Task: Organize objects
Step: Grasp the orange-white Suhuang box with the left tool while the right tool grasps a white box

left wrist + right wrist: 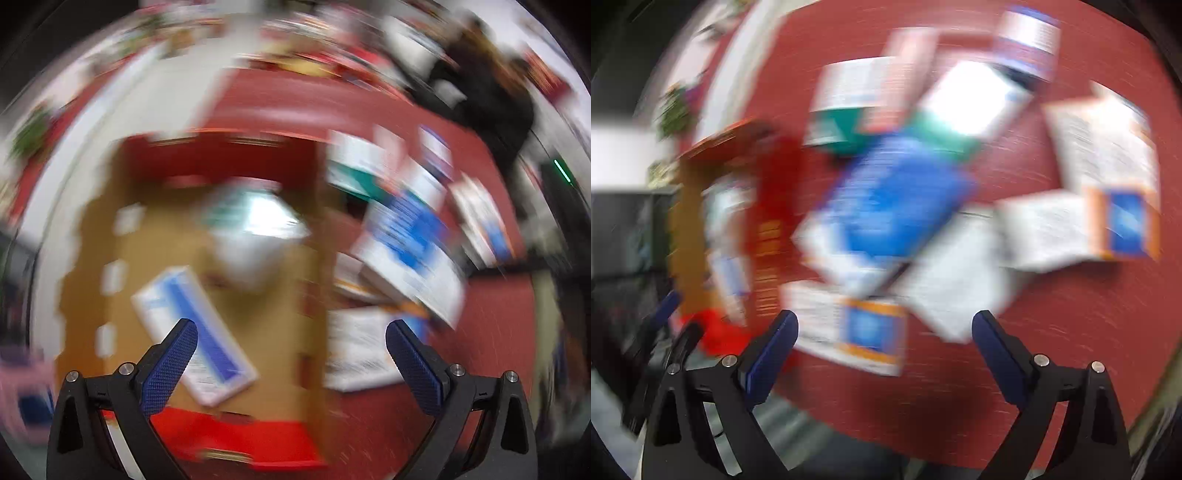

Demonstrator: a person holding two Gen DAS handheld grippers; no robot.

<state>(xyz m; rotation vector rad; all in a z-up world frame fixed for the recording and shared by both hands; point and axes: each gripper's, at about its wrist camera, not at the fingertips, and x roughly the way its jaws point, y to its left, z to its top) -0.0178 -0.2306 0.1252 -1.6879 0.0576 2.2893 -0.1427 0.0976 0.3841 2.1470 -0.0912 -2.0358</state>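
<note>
On the red tabletop (1071, 332) lies a loose heap of packets — a blue-and-white packet (886, 206) on top, an orange-edged box (1115, 177) well to its right, a green-and-white pack (846, 110) behind (all heavily blurred, labels unreadable). Left of the heap sits an open cardboard box (92, 258) holding a blue-striped white packet (192, 332) and a white pouch (251, 243). Left claw (291, 336) hangs over the box, jaws spread wide, gripping nothing. Right claw (884, 328) is likewise released — above the heap's near edge.
</note>
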